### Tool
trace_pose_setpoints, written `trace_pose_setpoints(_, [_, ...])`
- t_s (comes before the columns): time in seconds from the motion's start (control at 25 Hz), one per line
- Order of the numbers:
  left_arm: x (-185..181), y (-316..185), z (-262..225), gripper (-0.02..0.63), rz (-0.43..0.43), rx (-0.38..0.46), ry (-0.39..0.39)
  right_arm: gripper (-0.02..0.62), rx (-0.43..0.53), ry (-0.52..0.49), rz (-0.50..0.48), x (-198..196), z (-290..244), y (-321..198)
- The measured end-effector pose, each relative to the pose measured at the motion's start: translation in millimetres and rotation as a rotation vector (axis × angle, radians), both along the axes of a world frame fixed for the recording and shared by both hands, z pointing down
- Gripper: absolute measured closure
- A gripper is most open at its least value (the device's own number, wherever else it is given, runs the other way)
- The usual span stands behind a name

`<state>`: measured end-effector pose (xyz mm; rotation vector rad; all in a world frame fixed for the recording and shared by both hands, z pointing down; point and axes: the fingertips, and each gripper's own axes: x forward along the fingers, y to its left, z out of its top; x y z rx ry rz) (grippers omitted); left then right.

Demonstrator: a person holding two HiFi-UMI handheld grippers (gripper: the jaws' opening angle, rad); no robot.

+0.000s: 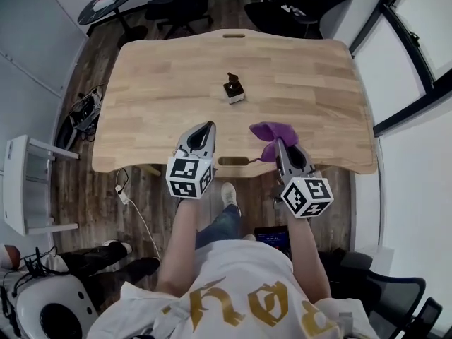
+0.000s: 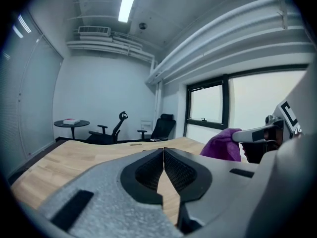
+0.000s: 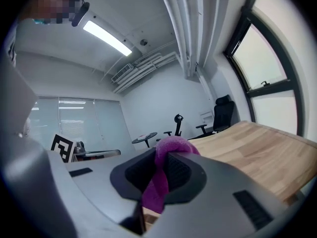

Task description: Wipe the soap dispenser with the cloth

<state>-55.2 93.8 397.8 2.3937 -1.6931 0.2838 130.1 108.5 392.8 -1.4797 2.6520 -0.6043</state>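
Head view: soap dispenser [image 1: 234, 90] stands upright near the middle of the wooden tabletop [image 1: 155, 83]. It's a small dark bottle with a pump top, well apart from both grippers. Both grippers hover over the near edge of the tabletop, pointing toward the far side. The dispenser sits ahead of them, roughly on the line between the two. Left gripper [image 1: 207, 127]: jaws fully closed and empty. Left gripper view confirms it: pads meet at the tips, with only bare wood visible past them. Right gripper [image 1: 277, 142]: jaws clamped on the purple cloth [image 1: 270, 133]. Right gripper view shows the cloth pinched between the pads, bulging over the tips, with a tail hanging below. From the head view the cloth bunches out just ahead of the right jaws, above the tabletop, nearer the person than the dispenser and off to its right, not touching it. Office chairs [image 1: 183, 6] stand beyond the far edge.
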Motion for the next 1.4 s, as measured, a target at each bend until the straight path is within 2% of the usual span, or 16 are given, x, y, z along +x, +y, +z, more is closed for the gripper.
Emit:
trace_pose_setpoints(0.16, [-11, -68, 11, 0.597, 0.049, -0.027, 0.025, 0.557, -0.028, -0.009, 0.016, -18, 6, -65])
trace_pose_setpoints(0.24, [-12, -95, 12, 0.597, 0.103, -0.034, 0.041, 0.557, -0.058, -0.066, 0.014, -26, 10, -89])
trace_pose_setpoints(0.32, [-14, -119, 7, 0.597, 0.15, -0.029, 0.091, 0.557, -0.075, -0.134, 0.014, -33, 12, -111])
trace_pose_setpoints(0.44, [-22, -151, 3, 0.597, 0.164, -0.032, 0.145, 0.557, -0.075, -0.174, 0.023, -42, 10, -139])
trace_pose_setpoints(0.64, [-27, -175, 6, 0.597, 0.185, -0.017, 0.076, 0.557, -0.056, -0.164, 0.028, -51, 5, -161])
trace_pose_setpoints(0.8, [-14, -182, -1, 0.597, 0.252, 0.043, -0.033, 0.557, -0.042, -0.068, 0.008, -58, 4, -176])
trace_pose_setpoints(1.08, [-28, -199, -6, 0.595, 0.206, 0.07, -0.032, 0.557, 0.01, -0.073, -0.016, -72, -10, -197])
trace_pose_setpoints(1.24, [-39, -216, -11, 0.595, 0.142, 0.063, 0.001, 0.557, 0.011, -0.055, -0.03, -74, -9, -210])
trace_pose_setpoints(1.4, [-46, -225, -15, 0.595, 0.134, 0.071, 0.018, 0.557, 0.007, -0.052, -0.048, -82, -5, -220])
